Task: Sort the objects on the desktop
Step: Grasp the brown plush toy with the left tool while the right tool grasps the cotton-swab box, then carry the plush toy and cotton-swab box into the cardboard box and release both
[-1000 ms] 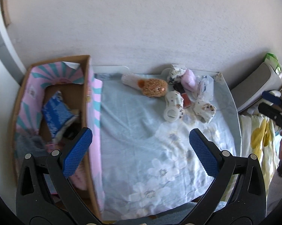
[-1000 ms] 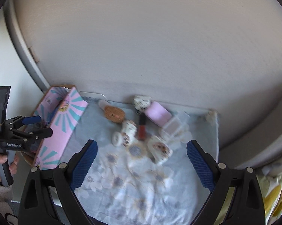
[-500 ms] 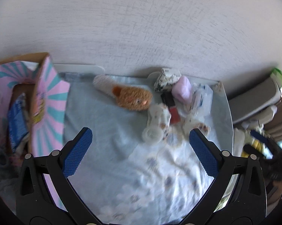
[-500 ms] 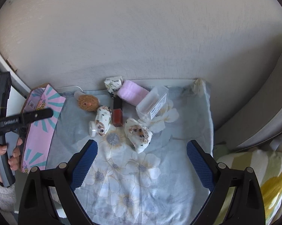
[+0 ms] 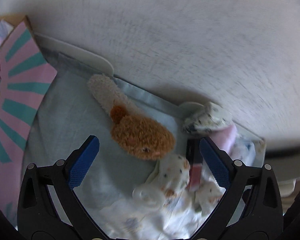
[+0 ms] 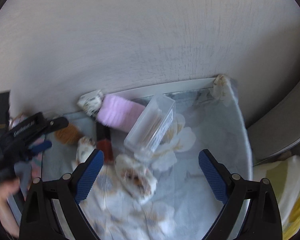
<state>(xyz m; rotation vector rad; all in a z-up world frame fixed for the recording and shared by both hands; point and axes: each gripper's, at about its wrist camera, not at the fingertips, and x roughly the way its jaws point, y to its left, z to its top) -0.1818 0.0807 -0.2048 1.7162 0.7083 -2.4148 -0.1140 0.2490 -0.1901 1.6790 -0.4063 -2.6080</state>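
A brown and cream plush toy (image 5: 138,134) lies on the pale blue floral cloth (image 5: 74,124), just beyond my open left gripper (image 5: 148,160). A patterned white mug (image 5: 168,182) lies on its side between the left fingers. My right gripper (image 6: 150,174) is open over a second patterned mug (image 6: 136,178). Beyond it lie a clear plastic box of sticks (image 6: 152,124), a pink block (image 6: 120,114), a red and black bottle (image 6: 105,142) and a speckled item (image 6: 91,102). The left gripper shows in the right wrist view (image 6: 26,132).
A pink and teal striped cardboard box (image 5: 12,92) stands at the left of the cloth. A grey wall (image 6: 150,40) backs the desk. A grey cushion edge (image 6: 279,132) and yellow fabric (image 6: 297,200) lie to the right.
Both grippers have moved forward and down toward the objects. The left one has swung right, so the box has slid to the view's edge. Both stay open.
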